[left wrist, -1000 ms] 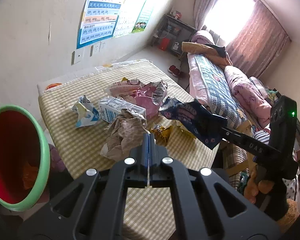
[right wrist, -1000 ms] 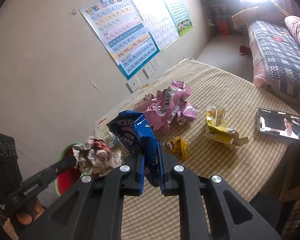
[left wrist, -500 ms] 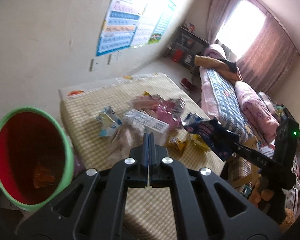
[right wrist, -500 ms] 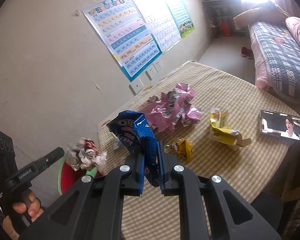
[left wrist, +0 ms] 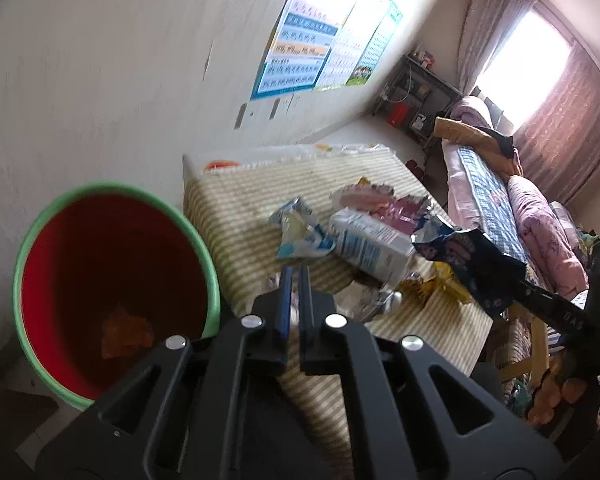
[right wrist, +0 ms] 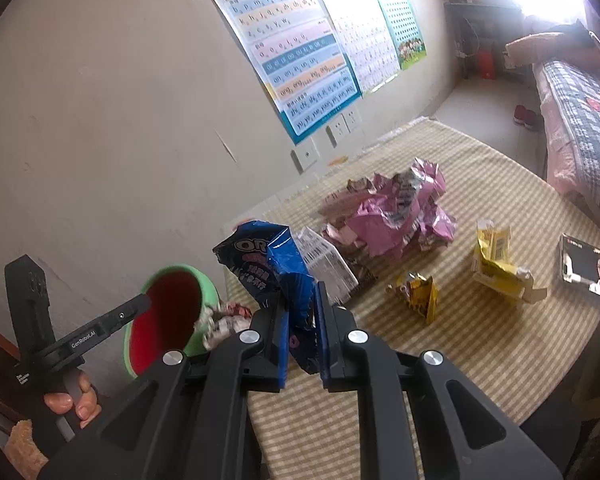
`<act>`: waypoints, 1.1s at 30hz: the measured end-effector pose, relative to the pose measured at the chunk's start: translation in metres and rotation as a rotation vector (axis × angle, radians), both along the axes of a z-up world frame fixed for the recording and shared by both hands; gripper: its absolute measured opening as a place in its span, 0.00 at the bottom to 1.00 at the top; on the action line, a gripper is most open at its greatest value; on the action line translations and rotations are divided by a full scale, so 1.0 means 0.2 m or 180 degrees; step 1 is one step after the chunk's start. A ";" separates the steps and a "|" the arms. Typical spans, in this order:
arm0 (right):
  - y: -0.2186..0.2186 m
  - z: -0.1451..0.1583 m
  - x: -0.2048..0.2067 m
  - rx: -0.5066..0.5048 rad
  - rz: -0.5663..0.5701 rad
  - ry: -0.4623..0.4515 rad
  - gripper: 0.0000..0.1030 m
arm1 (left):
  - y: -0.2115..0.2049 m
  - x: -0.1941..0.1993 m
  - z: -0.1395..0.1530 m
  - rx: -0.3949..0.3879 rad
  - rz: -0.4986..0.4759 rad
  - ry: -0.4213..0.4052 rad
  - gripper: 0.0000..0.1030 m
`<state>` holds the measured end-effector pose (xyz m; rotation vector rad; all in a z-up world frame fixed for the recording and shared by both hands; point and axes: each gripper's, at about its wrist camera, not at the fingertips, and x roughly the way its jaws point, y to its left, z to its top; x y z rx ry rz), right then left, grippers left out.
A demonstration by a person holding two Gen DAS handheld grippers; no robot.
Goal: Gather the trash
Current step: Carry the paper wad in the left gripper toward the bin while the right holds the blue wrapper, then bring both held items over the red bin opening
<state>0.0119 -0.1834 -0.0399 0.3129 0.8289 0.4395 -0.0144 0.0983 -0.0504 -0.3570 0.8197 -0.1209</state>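
A red bin with a green rim stands on the floor left of the checked table. My left gripper hangs over the bin's near edge. Its jaws are opening and nothing is pressed between them. A crumpled paper ball is loose in the air just right of the rim, apart from the left gripper. My right gripper is shut on a blue Oreo wrapper, held above the table's left end; the wrapper also shows in the left wrist view.
On the table lie a milk carton, a blue-white wrapper, a pink wrapper pile, two yellow wrappers and a lit phone. A wall runs behind; a bed stands beyond the table.
My left gripper swung left from the table to the bin and let go of the paper ball, which now drops by the rim. The right gripper drifted toward the bin, still holding the wrapper.
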 end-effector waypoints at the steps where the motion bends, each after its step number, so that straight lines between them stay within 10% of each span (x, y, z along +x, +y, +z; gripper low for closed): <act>1: 0.00 -0.01 0.00 -0.0012 -0.0003 0.0022 0.11 | 0.00 0.00 -0.03 -0.0008 -0.0018 0.0050 0.07; 5: -0.01 -0.05 -0.01 -0.0031 -0.0024 0.0092 0.12 | -0.04 0.03 -0.10 0.0039 -0.0172 0.0124 0.44; 9: -0.02 -0.07 -0.01 -0.0030 -0.0038 0.0133 0.12 | -0.13 0.09 -0.21 0.0248 -0.0357 0.0276 0.54; 19: -0.05 -0.11 -0.01 0.0046 -0.0081 0.0203 0.12 | -0.26 0.21 -0.34 0.0645 -0.0517 0.0505 0.52; 24: -0.07 -0.11 -0.02 0.0061 -0.0109 0.0223 0.13 | -0.29 0.24 -0.40 0.0712 -0.0522 0.0623 0.20; 33: -0.03 -0.11 -0.01 0.0088 -0.0039 0.0224 0.13 | -0.20 0.15 -0.25 0.0459 -0.0266 0.0310 0.12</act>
